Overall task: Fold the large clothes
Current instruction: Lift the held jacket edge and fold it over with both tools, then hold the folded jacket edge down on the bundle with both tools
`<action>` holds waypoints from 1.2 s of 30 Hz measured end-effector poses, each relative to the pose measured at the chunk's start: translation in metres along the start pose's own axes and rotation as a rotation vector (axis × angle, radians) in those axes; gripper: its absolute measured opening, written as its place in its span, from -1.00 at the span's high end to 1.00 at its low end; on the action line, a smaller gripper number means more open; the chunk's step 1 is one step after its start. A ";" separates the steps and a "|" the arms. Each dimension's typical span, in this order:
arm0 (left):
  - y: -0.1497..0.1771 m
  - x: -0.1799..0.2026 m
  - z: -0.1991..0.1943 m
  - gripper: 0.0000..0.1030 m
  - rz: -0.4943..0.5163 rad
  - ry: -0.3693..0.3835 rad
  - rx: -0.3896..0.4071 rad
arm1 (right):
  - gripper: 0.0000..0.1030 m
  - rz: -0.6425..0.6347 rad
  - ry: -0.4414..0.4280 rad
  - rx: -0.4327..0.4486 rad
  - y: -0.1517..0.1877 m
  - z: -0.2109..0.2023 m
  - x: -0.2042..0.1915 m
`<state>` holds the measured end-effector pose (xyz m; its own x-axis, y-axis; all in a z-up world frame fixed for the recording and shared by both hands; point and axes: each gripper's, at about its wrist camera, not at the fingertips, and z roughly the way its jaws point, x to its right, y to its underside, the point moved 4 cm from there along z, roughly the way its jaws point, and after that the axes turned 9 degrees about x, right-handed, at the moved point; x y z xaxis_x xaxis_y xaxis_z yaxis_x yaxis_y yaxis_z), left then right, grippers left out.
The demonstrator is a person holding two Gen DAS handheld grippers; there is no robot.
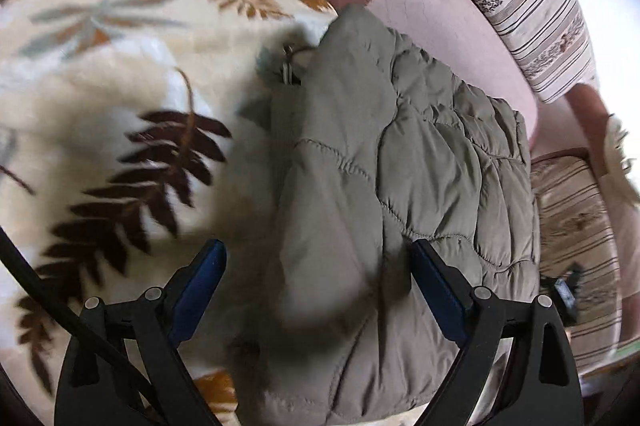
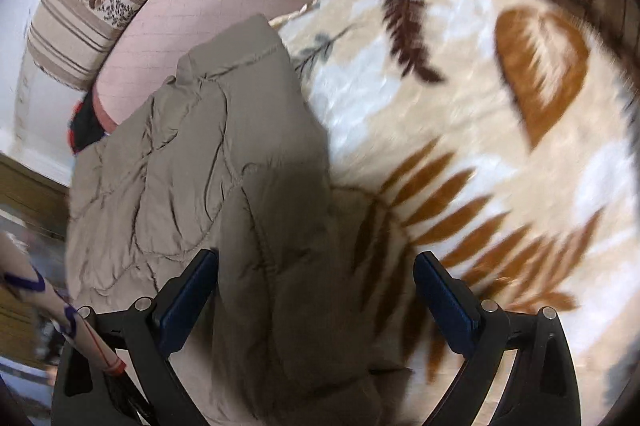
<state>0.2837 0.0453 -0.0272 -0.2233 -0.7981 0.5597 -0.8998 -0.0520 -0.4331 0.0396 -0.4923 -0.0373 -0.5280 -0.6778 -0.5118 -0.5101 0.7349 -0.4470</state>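
The left gripper point(image 1: 318, 282) is spread wide over the olive-green quilted padded jacket point(image 1: 400, 186), gripping nothing. The right gripper point(image 2: 316, 290) gapes equally wide above the jacket's edge on the cream leaf-patterned fleece blanket point(image 2: 500, 146).

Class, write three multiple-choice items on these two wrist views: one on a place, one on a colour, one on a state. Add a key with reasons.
1. The quilted jacket lies on:
A. a leaf-patterned blanket
B. a bare wooden floor
C. a glass table

2. The jacket's colour:
A. bright red
B. olive-grey
C. navy

3. The left gripper and right gripper are:
A. both shut on the jacket
B. one shut, one open
C. both open

Key: 1 A, the blanket shows under and beside the jacket. 2 B, olive-grey in both views. 3 C, the blue pads stand wide apart on each.
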 end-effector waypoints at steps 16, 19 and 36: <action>0.010 0.054 0.020 -0.42 0.109 -0.071 -0.015 | -0.37 0.026 -0.244 -0.084 0.008 0.042 -0.032; 0.014 0.075 0.003 -0.05 0.204 -0.148 0.038 | 0.01 0.013 -0.240 -0.069 0.006 0.032 -0.038; 0.062 0.092 -0.047 0.10 0.296 -0.269 0.110 | 0.25 -0.115 -0.174 0.005 0.044 -0.030 -0.051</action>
<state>0.1899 -0.0032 0.0314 -0.3475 -0.9159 0.2009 -0.7629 0.1516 -0.6285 0.0237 -0.4262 -0.0089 -0.3408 -0.7427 -0.5764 -0.5567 0.6535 -0.5129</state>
